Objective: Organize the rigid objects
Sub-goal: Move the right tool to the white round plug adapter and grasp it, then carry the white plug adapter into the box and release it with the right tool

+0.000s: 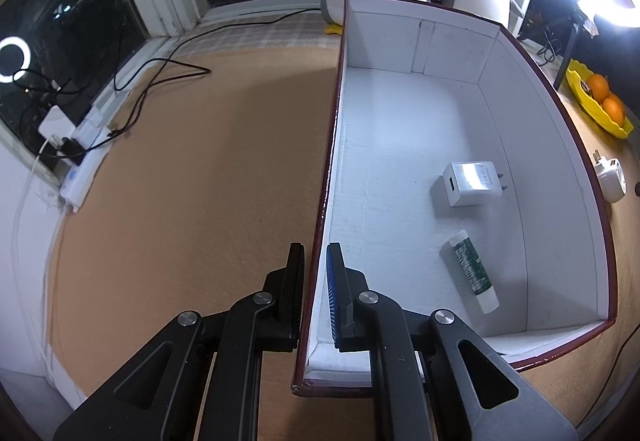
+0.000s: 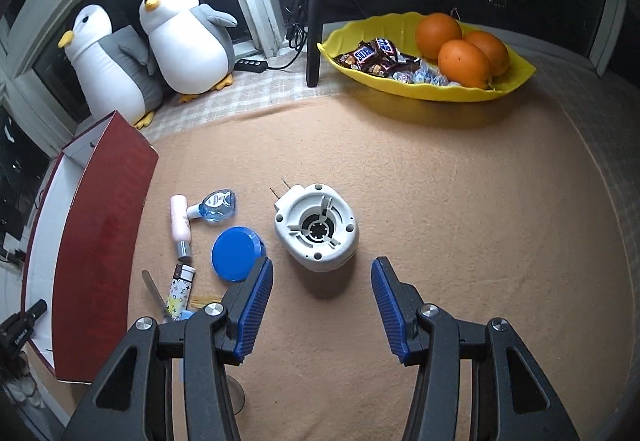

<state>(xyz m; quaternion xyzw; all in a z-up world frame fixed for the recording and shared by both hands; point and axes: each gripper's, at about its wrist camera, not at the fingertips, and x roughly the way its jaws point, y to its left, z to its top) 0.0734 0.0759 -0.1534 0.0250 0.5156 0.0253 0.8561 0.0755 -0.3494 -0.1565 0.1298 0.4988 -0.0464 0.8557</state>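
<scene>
A red box (image 1: 448, 113) with a white inside holds a white charger cube (image 1: 472, 183) and a green-and-white tube (image 1: 472, 271). My left gripper (image 1: 316, 261) is shut on the box's left wall near the front corner. In the right wrist view the red box (image 2: 100, 241) stands at the left. Beside it lie a pink tube (image 2: 181, 223), a small blue bottle (image 2: 216, 206), a blue round lid (image 2: 236, 255), a patterned lighter (image 2: 178, 293) and a metal file (image 2: 154, 291). A white round plug-in device (image 2: 316, 227) lies just ahead of my right gripper (image 2: 322, 273), which is open and holds nothing.
A yellow bowl (image 2: 400, 91) with oranges and candy bars sits at the back right. Two plush penguins (image 2: 188, 37) and a black tripod leg (image 2: 314, 21) stand by the window. Cables and a power strip (image 1: 86, 165) lie along the left sill. Tan cloth covers the table.
</scene>
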